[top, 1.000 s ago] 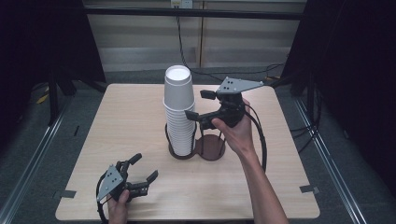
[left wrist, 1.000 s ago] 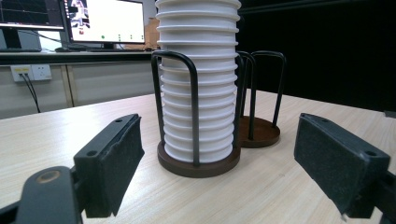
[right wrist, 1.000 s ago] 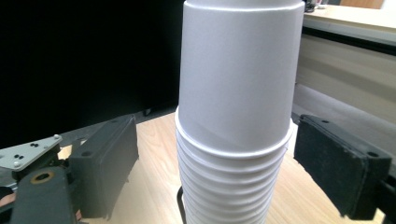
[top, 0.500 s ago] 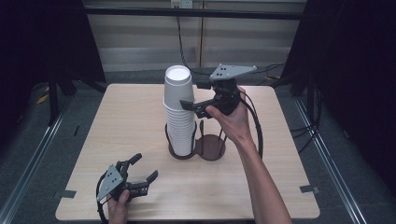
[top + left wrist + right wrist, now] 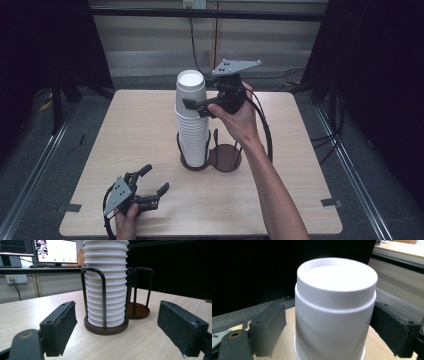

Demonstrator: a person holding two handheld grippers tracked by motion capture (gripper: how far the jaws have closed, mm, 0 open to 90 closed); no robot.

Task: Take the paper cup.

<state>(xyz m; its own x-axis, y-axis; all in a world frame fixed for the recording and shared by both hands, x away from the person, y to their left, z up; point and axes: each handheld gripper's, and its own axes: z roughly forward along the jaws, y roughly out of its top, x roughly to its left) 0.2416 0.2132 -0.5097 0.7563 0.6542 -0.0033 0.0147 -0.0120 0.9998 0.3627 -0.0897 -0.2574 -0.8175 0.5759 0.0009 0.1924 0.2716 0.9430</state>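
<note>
At the lower left of the high view the left gripper (image 5: pixel 150 192) is rested on the table (image 5: pixel 310 200) with fingers released and empty, while at upper centre the right gripper (image 5: pixel 192 106) is held with fingers spread either side of the top paper cup (image 5: pixel 190 89) of the stack, whether touching cannot be told.

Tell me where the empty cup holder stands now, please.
In the high view, the empty cup holder stands near the table's middle, directly right of the holder with the cup stack, under the person's right forearm.
</note>
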